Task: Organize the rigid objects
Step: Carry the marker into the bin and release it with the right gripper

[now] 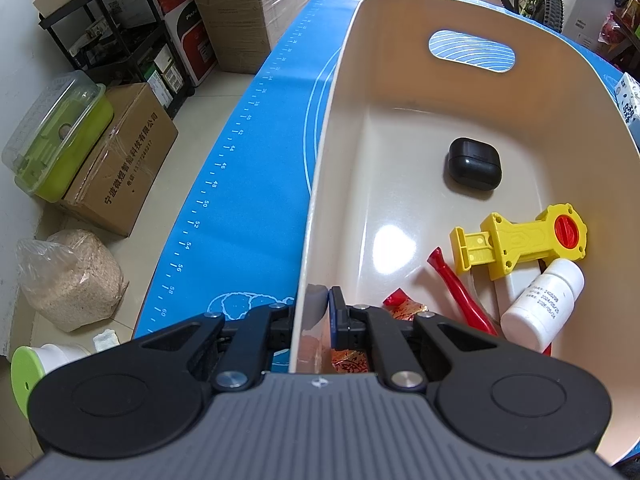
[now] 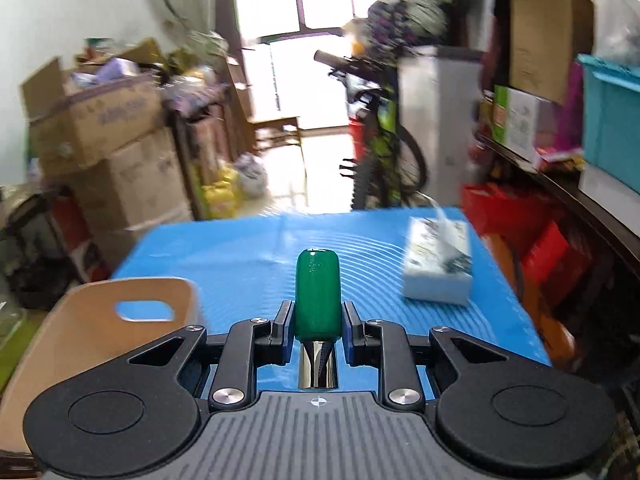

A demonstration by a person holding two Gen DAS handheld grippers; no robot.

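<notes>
Our left gripper (image 1: 316, 320) pinches the bin (image 1: 320, 184) wall between its fingers; our right gripper (image 2: 318, 326) grasps a green lighter (image 2: 317, 292) above the counter (image 2: 240, 248).

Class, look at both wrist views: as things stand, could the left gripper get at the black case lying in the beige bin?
Probably not right now. The left gripper is shut on the bin wall, so it is occupied. The black case itself lies uncovered on the bin floor, apart from the other items; once released, the way looks free.
</notes>
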